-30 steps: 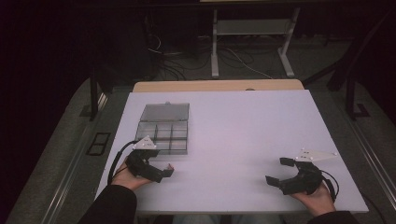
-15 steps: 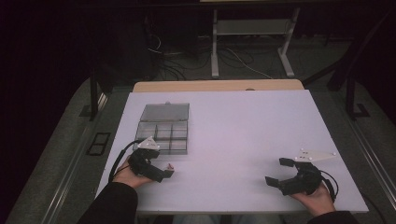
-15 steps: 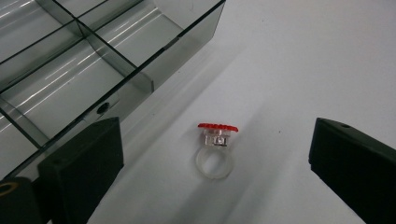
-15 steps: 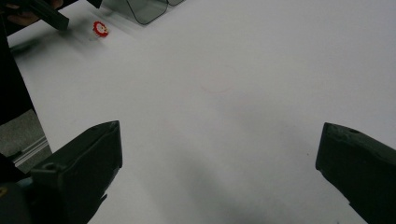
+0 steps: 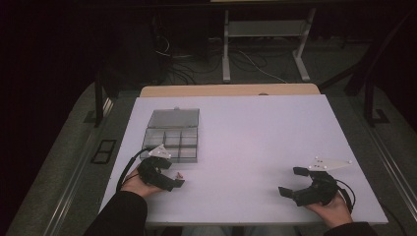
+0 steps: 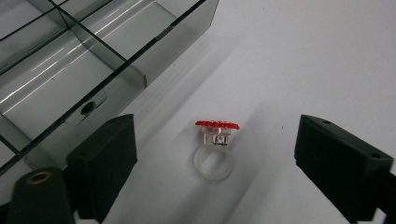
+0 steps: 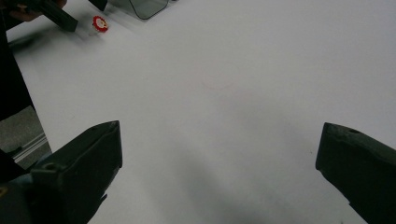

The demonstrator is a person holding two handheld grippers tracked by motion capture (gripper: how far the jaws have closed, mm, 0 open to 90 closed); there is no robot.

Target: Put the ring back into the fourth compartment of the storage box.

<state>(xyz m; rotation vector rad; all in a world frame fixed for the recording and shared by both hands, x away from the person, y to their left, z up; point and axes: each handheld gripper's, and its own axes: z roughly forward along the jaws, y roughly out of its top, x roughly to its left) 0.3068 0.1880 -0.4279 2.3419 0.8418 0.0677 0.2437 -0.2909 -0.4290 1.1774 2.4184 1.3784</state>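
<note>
Ring (image 6: 214,148): red-topped, on worktop (image 5: 255,137), between left tool (image 6: 217,154) jaws, untouched.
Left tool: released.
Right tool (image 7: 219,172): released, well apart.

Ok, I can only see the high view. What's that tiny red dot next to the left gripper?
Observer: A toy ring with a clear plastic band and a round red top, lying on the white table.
Operator: Is the gripper grabbing it?
Observer: No. The left gripper is open, one jaw on each side, neither touching it.
Operator: Anything in the box?
Observer: The smoky clear plastic box has empty compartments at its near end.
</note>
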